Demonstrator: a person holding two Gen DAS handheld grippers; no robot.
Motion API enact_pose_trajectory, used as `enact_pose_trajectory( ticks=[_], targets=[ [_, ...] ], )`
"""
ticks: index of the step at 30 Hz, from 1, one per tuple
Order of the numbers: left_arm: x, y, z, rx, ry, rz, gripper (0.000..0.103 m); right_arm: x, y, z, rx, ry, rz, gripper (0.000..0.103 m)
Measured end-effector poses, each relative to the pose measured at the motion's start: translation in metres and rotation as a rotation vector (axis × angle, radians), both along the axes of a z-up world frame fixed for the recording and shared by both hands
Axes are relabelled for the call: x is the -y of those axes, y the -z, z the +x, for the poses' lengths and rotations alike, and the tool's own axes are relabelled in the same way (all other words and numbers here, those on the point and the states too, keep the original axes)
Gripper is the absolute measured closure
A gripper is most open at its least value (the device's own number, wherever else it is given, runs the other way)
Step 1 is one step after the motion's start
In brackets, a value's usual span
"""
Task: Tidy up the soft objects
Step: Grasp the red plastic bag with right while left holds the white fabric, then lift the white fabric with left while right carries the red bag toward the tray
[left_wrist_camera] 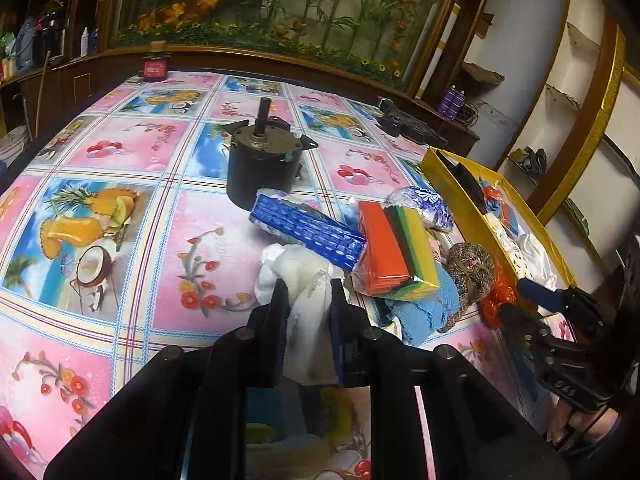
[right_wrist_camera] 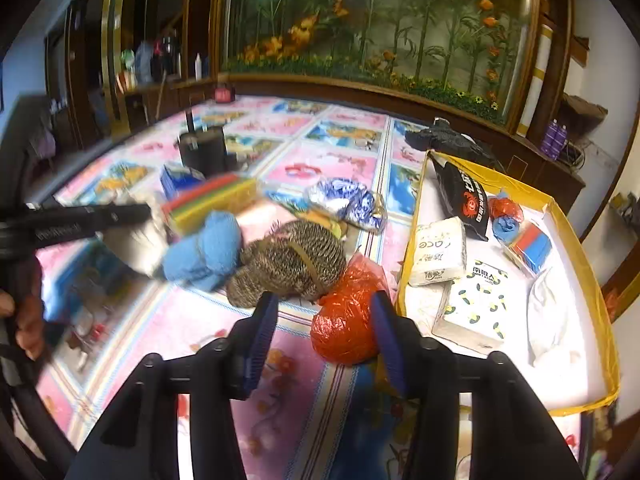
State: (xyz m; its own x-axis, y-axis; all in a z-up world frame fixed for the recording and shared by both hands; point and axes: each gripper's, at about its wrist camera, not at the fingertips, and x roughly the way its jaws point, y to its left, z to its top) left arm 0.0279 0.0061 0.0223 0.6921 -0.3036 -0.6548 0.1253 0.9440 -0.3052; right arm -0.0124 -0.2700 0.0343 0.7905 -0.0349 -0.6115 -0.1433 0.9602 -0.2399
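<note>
1. Spread over the tabletop [left_wrist_camera: 132,216] is a pink fruit-and-flower oilcloth, and we are working along its right edge, where a gold-rimmed box [right_wrist_camera: 582,248] is already holding tissue packs and small bundles.
2. We are pinching a white cloth [left_wrist_camera: 304,280] with the left claw [left_wrist_camera: 305,292], its fingers closed on the fabric at the near side of the pile.
3. We are holding the right claw [right_wrist_camera: 325,320] with its fingers apart, straddling an orange plastic bundle [right_wrist_camera: 346,320] lying just beside the box's near-left wall.
4. We are judging this as mid-sorting: a blue towel [right_wrist_camera: 208,254], a speckled roll [right_wrist_camera: 288,260] and a sponge pack [left_wrist_camera: 394,252] are still waiting outside.
5. Next, we are likely needing to close on the orange bundle and lift it over the rim.
</note>
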Motion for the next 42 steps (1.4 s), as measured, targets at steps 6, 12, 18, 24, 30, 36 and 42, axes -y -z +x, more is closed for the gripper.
enact_pose_trajectory(
  ticks=[6,12,18,24,30,36,42],
  targets=[
    [-0.004,-0.002,0.000,0.008,-0.006,-0.020,0.087,-0.020,0.011,0.021,-0.027,0.085,-0.241,0.084],
    [-0.005,-0.003,-0.003,0.020,0.000,-0.028,0.087,-0.028,-0.006,-0.006,0.001,-0.058,0.010,0.084],
    [0.001,0.000,-0.003,-0.003,0.033,-0.018,0.087,-0.032,0.006,-0.021,-0.101,-0.237,0.136,0.083],
    [0.005,0.008,0.003,-0.069,0.072,-0.031,0.087,-0.025,0.010,-0.018,-0.113,-0.210,0.124,0.073],
    [0.005,0.016,0.007,-0.121,0.069,-0.039,0.084,-0.032,0.015,-0.025,-0.104,-0.178,0.111,0.064],
    [0.007,0.016,0.007,-0.124,0.073,-0.033,0.082,-0.026,0.016,-0.026,-0.108,-0.143,0.131,0.064],
    [0.002,0.015,0.006,-0.115,0.065,-0.050,0.082,-0.016,0.017,-0.025,-0.122,-0.117,0.169,0.075]
  ],
)
